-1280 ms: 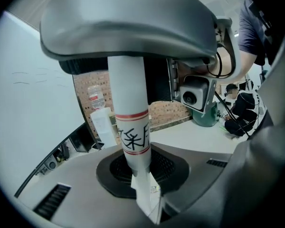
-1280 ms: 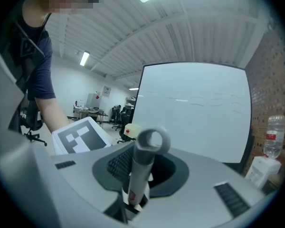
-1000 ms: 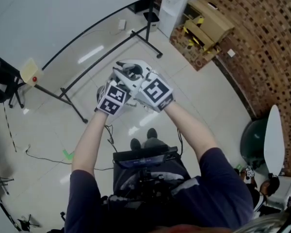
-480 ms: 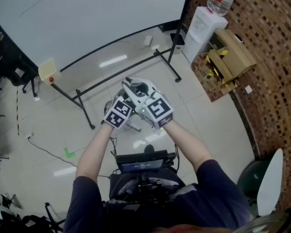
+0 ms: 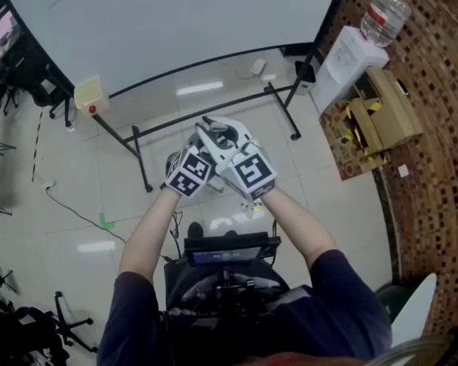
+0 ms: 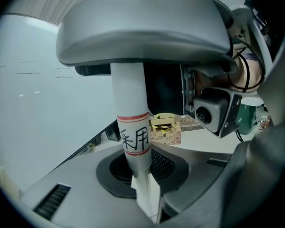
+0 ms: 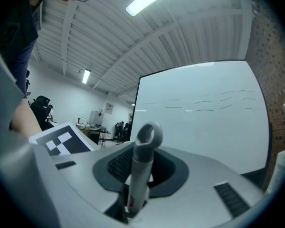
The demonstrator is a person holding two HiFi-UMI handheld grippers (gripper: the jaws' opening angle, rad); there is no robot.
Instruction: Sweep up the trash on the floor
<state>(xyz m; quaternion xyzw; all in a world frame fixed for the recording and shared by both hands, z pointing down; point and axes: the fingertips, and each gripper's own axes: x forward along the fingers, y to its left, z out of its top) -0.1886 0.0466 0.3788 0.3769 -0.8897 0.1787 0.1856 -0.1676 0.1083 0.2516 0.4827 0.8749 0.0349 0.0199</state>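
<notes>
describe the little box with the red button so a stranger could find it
Start at the big white board filling the top of the head view and follow its black metal floor stand to the left end. The pale yellow square box sits there; unlike the small white box further right, it has a red button.

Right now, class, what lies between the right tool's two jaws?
A grey handle ending in a loop stands clamped between them. The right gripper view shows it plainly.
</notes>
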